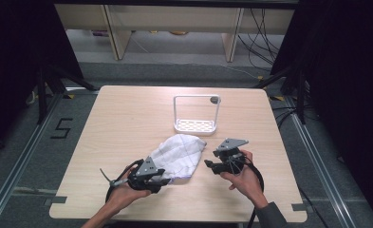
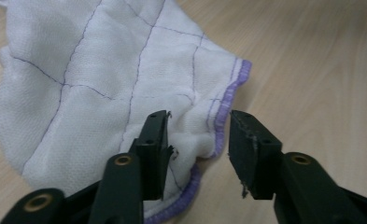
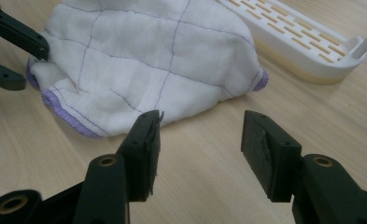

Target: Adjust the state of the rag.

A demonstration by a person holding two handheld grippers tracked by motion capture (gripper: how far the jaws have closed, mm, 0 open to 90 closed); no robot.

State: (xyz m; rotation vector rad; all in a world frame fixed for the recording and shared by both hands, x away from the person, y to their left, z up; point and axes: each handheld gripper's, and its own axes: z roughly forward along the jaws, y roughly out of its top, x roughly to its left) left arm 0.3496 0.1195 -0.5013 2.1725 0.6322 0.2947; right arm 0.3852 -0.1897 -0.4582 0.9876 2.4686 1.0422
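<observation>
Cloth: white quilted cloth (image 1: 180,155) with purple hem, crumpled at lower centre of the wooden table (image 1: 127,114)
Rack: white slotted rack (image 1: 196,114) just above the cloth; its slotted base shows close up at the right gripper view's upper right
Left gripper (image 2: 197,140): jaws apart, straddling the cloth's purple hem, not pressing it
Right gripper (image 3: 201,140): jaws apart over bare table; cloth lies just beyond them

A pale wooden table (image 1: 127,123) bears a crumpled white cloth (image 1: 181,154) and a white rack (image 1: 196,124).
</observation>
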